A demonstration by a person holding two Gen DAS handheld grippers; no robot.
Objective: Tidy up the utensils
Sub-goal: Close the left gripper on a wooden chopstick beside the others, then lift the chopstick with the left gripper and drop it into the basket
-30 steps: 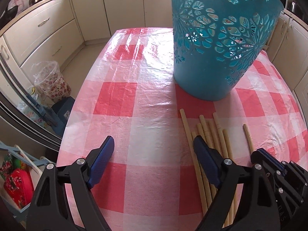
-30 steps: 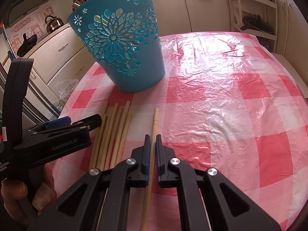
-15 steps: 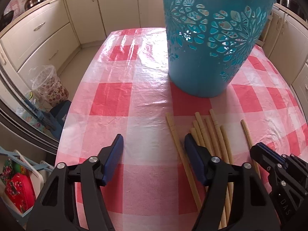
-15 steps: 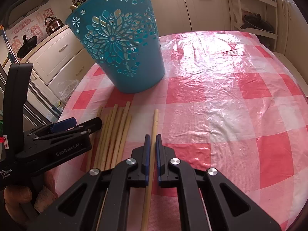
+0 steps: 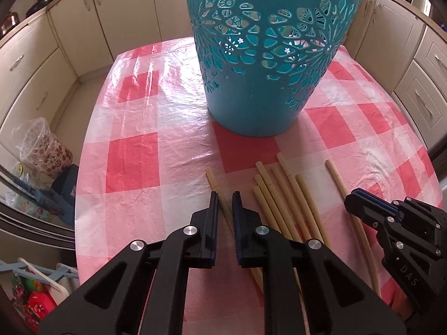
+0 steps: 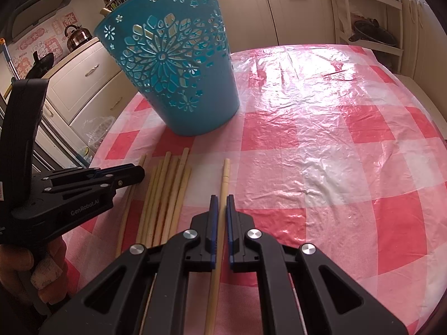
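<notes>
Cream cabinets [image 5: 92, 19] with metal handles run along the far walls, ahead of both hand-held grippers. The surface [image 6: 321, 145] wears a glossy red-and-white checked plastic cover that catches bright daylight glare. Off to the left of the left one, on the floor [image 5: 86, 95], stands a flowered bin lined with a clear bag [image 5: 42, 148]. A kettle [image 6: 78, 35] sits on the counter at far left; a white open shelf rack [image 6: 371, 22] stands at far right.
</notes>
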